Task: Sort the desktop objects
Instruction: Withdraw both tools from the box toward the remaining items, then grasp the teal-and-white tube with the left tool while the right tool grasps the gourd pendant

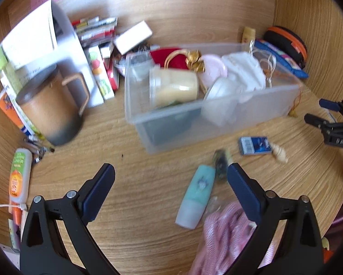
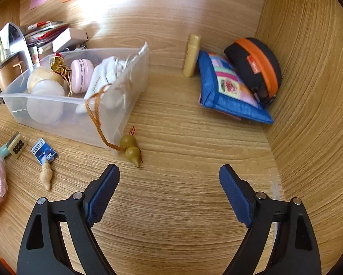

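A clear plastic bin (image 1: 217, 114) (image 2: 63, 123) on the wooden desk holds a cream jar (image 1: 173, 87), a pink round case (image 2: 80, 72), white pouches and a red pouch. In front of it lie a teal tube (image 1: 197, 194), a small blue box (image 1: 255, 145) (image 2: 44, 152), a pale shell-like piece (image 2: 46, 175) and a pink knitted item (image 1: 226, 231). A gourd charm (image 2: 131, 149) on an orange cord hangs out of the bin. My left gripper (image 1: 171, 171) is open and empty above the desk, left of the tube. My right gripper (image 2: 169, 174) is open and empty over bare desk.
A brown mug (image 1: 52, 107), a white box and stacked books (image 1: 95, 32) stand at the left. A lotion tube (image 1: 20, 174) lies at the left edge. A blue patchwork pouch (image 2: 228, 89), a black-orange case (image 2: 256, 66) and a yellow tube (image 2: 192, 55) sit by the right wall.
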{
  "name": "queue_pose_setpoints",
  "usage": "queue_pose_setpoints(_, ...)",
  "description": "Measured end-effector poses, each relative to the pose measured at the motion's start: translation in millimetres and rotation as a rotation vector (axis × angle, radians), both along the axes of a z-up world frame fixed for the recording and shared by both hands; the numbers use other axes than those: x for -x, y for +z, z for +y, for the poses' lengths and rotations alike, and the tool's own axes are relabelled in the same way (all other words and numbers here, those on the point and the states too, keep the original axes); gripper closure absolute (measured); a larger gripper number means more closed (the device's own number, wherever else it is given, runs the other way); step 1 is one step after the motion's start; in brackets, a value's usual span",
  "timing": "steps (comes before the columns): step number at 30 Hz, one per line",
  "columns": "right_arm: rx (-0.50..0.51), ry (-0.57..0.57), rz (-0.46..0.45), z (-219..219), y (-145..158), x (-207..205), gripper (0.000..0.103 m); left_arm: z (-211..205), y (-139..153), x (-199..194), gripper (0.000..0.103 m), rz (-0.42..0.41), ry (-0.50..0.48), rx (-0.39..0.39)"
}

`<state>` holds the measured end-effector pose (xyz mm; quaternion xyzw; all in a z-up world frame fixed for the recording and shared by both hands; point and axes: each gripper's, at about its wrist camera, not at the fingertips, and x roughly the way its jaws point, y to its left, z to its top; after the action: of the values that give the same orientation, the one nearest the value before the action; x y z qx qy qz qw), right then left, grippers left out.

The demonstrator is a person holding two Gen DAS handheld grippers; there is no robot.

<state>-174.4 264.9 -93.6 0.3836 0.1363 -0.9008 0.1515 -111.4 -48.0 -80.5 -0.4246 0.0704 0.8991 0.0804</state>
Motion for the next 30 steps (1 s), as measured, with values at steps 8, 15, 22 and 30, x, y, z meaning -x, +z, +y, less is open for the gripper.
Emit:
queue_pose_setpoints(8,0.022,0.054,-0.077,-7,-12,16,0.038,-7,-19,-5,0.004,-0.056,0.001,-0.032)
queue_pose_setpoints(15,0.024,0.103,-0.113,-16,-18,26,0.056,-7,-24,-6,0.004,-0.067,-0.007,-0.024)
queue_pose_setpoints(22,0.019,0.141,-0.117,-26,-19,32,0.066,-8,-29,-3,0.004,-0.081,-0.012,-0.019)
queue_pose_setpoints(30,0.011,0.183,-0.108,-33,-19,34,0.078,-8,-33,0,0.004,-0.062,0.000,0.009)
